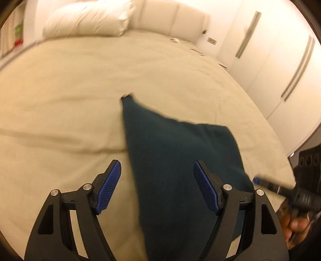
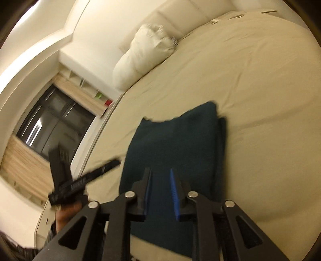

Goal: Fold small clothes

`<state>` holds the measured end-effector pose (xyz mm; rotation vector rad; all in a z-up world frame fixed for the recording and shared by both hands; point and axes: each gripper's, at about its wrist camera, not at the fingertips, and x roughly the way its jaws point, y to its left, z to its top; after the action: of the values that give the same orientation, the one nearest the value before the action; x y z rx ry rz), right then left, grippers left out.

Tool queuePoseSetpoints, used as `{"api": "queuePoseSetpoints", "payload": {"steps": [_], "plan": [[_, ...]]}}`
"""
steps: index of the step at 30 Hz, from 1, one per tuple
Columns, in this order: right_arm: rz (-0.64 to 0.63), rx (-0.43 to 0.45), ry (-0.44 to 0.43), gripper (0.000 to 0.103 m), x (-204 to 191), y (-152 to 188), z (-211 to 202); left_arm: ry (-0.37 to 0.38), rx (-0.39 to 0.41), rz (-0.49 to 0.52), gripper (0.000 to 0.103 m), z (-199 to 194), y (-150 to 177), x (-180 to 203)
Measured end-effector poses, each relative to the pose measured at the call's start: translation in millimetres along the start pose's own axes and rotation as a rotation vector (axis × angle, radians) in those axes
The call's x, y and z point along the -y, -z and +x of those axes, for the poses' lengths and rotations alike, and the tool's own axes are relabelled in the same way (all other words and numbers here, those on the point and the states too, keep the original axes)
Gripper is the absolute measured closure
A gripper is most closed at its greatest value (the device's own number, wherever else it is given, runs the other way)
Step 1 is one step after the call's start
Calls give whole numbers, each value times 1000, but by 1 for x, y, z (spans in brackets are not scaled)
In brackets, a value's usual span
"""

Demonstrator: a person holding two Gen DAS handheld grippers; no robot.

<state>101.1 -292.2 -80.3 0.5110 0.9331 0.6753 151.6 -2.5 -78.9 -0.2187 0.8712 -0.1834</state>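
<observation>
Dark teal cloth (image 1: 180, 160) lying folded on beige bed sheet (image 1: 60, 100), near bed's near edge. Left gripper (image 1: 157, 186) hovering over cloth, blue pads (image 1: 109, 188) standing wide apart, gripping nothing. Right gripper (image 2: 160, 192) pointing at cloth, jaws narrowly apart; whether pads are pinching fabric, cannot tell. White pillow (image 2: 140, 60) sitting at far edge by headboard (image 1: 170, 18). No readable writing; blur hiding small print.

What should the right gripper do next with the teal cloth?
Probably ease down and pinch the cloth at its near edge. The right gripper hovers over it with jaws narrowly apart and nothing gripped; the left gripper is open and clear, and the cloth lies part-folded on the bed.
</observation>
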Motion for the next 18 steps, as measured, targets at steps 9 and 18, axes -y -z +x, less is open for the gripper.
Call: {"api": "queuePoseSetpoints", "payload": {"steps": [9, 18], "plan": [[80, -62, 60, 103, 52, 33, 11, -109, -62, 193, 26, 66, 19, 32], [109, 6, 76, 87, 58, 35, -28, -122, -21, 235, 24, 52, 34, 30]]}}
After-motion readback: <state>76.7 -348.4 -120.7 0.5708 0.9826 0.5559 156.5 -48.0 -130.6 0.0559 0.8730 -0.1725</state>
